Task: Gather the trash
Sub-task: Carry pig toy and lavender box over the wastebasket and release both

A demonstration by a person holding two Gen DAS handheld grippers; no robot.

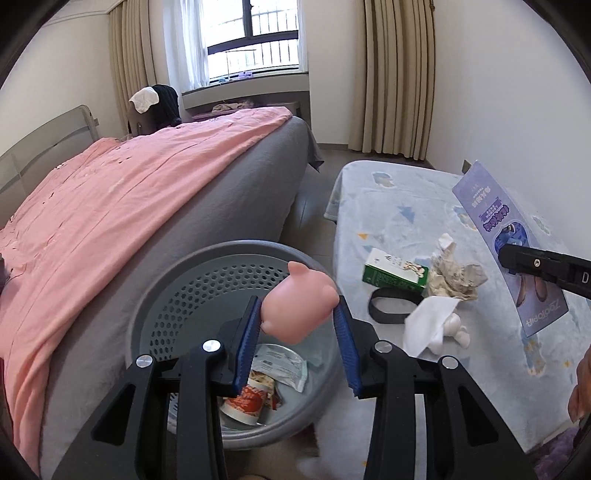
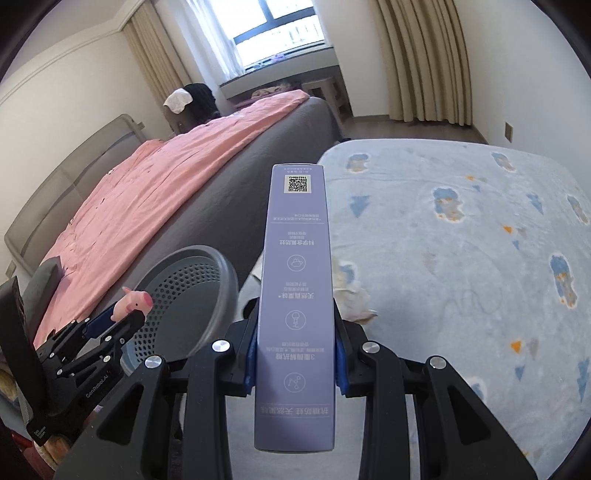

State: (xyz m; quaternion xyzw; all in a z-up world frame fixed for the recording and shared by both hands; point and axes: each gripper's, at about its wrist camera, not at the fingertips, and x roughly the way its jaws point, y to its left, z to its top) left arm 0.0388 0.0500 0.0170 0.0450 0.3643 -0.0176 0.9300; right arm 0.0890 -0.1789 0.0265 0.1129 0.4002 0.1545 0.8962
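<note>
Blue patterned blanket (image 1: 399,221) lies beside pink-covered bed (image 1: 110,206).

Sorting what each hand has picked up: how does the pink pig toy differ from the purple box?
The pig toy is pink, rounded and small; the purple box is long, flat-sided and printed. The pig hangs over the bin; the box is above the table. Each is held in a tool.

Left wrist cam sits right behind its own fingers, tilted down over the grey bin (image 1: 236,258), with the bed (image 1: 129,206) off to the left and the blue blanket (image 1: 399,206) to the right. Right wrist cam is just beside it, also angled down, mostly over the blanket. Both catch the bin, bed, window (image 1: 255,33) and each other's gripper.
</note>
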